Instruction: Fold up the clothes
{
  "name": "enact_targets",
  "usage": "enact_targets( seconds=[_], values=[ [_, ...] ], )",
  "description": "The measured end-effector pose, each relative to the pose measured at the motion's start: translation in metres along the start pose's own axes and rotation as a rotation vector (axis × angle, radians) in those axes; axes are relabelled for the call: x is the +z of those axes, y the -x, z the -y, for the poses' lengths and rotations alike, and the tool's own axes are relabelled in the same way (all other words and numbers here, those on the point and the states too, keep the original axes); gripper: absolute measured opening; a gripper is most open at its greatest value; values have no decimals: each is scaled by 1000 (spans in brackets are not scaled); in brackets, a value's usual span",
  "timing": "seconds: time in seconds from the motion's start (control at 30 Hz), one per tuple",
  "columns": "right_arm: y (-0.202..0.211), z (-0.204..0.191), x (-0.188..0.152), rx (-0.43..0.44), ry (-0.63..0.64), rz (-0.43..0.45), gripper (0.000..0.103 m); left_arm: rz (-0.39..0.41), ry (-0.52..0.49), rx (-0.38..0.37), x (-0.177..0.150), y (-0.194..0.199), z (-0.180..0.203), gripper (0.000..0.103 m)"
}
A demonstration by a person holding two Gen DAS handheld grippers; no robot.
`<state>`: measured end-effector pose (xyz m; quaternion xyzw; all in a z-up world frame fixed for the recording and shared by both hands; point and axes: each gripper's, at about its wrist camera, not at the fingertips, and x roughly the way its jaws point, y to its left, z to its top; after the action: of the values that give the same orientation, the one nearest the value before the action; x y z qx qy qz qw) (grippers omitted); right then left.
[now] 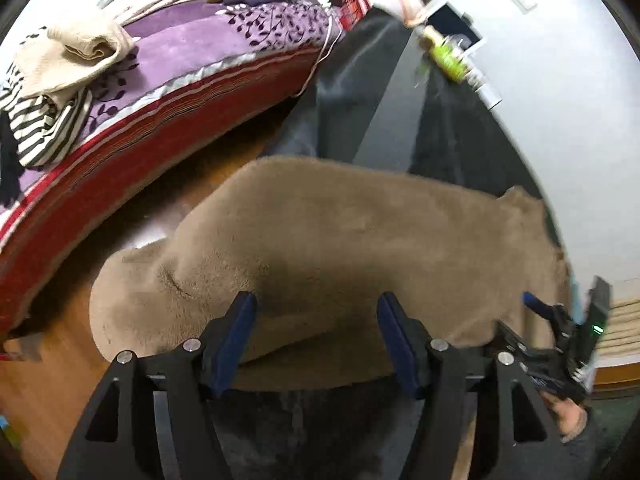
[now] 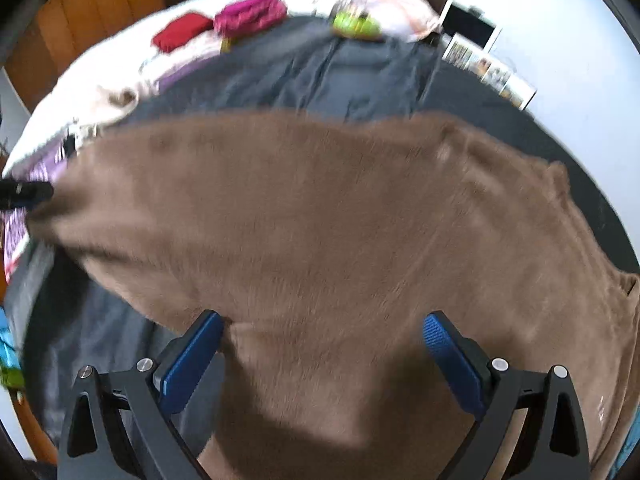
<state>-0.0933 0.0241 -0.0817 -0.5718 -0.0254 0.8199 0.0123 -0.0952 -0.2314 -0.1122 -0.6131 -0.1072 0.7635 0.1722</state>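
Lying across a dark grey cloth-covered surface point(image 2: 328, 68), the brown fleece garment point(image 2: 340, 220) fills most of the right wrist view; both views are motion-blurred.

Left gripper point(image 1: 316, 320): jaws spread wide, blue pads point(image 1: 236, 332) clear of the fabric on either side, nothing held. The near edge of the garment sits between and just ahead of the fingers.

Right gripper point(image 2: 324, 340): jaws likewise wide apart, empty, with fleece beneath and between the fingers. In the left wrist view it shows at the garment's right edge, a hand point(image 1: 572, 412) behind it; whether it touches the fabric cannot be told.

Background: a bed with a purple leaf-print cover point(image 1: 208, 48) to the left, carrying a cream garment point(image 1: 68, 56), a striped garment point(image 1: 44, 128), a red folded item point(image 2: 182, 30) and a magenta folded item point(image 2: 250, 14). A green bottle point(image 1: 446, 58) lies at the far end of the grey surface.
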Motion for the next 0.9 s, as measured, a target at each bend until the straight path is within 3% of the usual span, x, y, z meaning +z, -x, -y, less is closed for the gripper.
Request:
enact_targets(
  seconds=[0.23,0.43,0.67,0.9],
  values=[
    [4,-8,-24,-26,21,3,101,16,-11,47,1,4,-3,68],
    [38,9,-54,13,-77,89,101,26,-21,133,0,0,-1,68],
    [80,61,-128,-19,-235,121,101,34,-40,108,-17,10,48,68],
    [115,134,-237,-103,-465,88,101,10,-125,44,-53,14,124,72]
  ],
)
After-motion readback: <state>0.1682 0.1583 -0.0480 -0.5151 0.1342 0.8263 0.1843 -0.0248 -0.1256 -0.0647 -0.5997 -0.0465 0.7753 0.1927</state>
